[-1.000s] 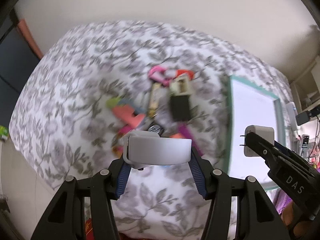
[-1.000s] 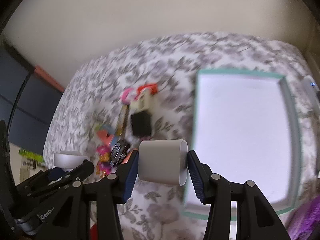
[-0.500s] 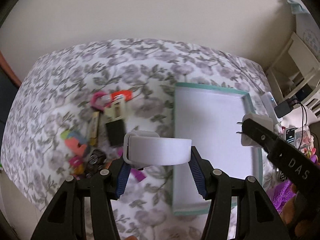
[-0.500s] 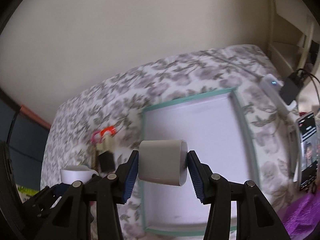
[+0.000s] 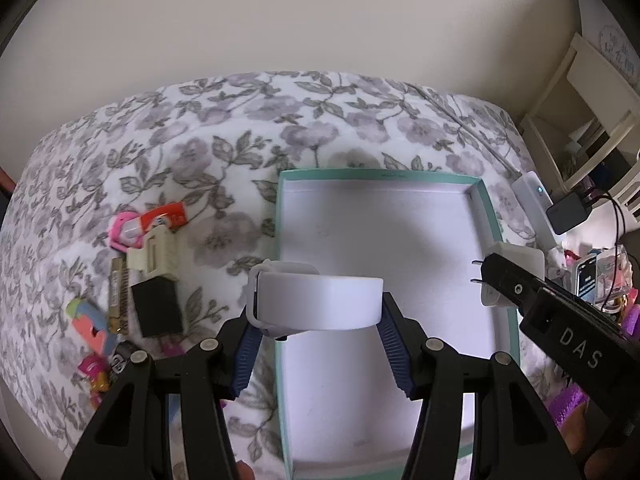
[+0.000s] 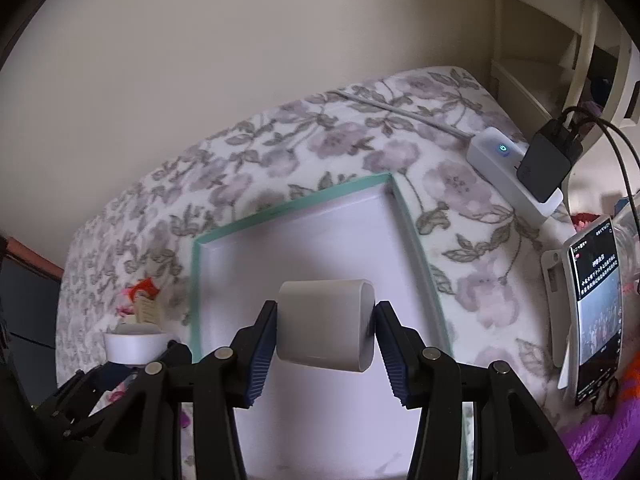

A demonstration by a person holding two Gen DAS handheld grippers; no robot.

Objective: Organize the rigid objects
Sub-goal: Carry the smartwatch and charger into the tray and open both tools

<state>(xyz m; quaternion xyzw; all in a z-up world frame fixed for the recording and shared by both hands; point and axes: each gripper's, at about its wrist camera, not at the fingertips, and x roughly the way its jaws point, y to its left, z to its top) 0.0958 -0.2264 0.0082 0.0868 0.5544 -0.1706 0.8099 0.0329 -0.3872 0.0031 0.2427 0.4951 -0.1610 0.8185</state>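
The white round case [image 5: 316,300] sits clamped between the blue pads [image 5: 394,348] of the left gripper [image 5: 316,344], held above the near-left edge of the teal-rimmed box [image 5: 490,216], whose white floor spreads ahead and to the right of the claw. The white plug adapter [image 6: 326,324] is pinched the same way in the right gripper [image 6: 325,342], which hangs over the box [image 6: 296,202] interior; the left wrist view shows this adapter [image 5: 520,256] with its two prongs pointing left, over the box's right rim. Both claws are clenched on their loads.

To the left of the left gripper, on the floral bedspread [image 5: 224,136], lies a cluster of small items: a black block [image 5: 158,306], a cream clip-like piece [image 5: 158,252] just beyond it, a red packet [image 5: 166,216] touching a pink piece [image 5: 126,232], a thin gold strip [image 5: 116,288], and an orange and blue shape [image 5: 90,320], somewhat blurred.

Ahead and to the right of the right gripper, beyond the box, a white power strip [image 6: 504,164] with a lit blue dot carries a black charger [image 6: 546,164]. Further right a phone [image 6: 596,304] with a lit screen stands in a white holder.
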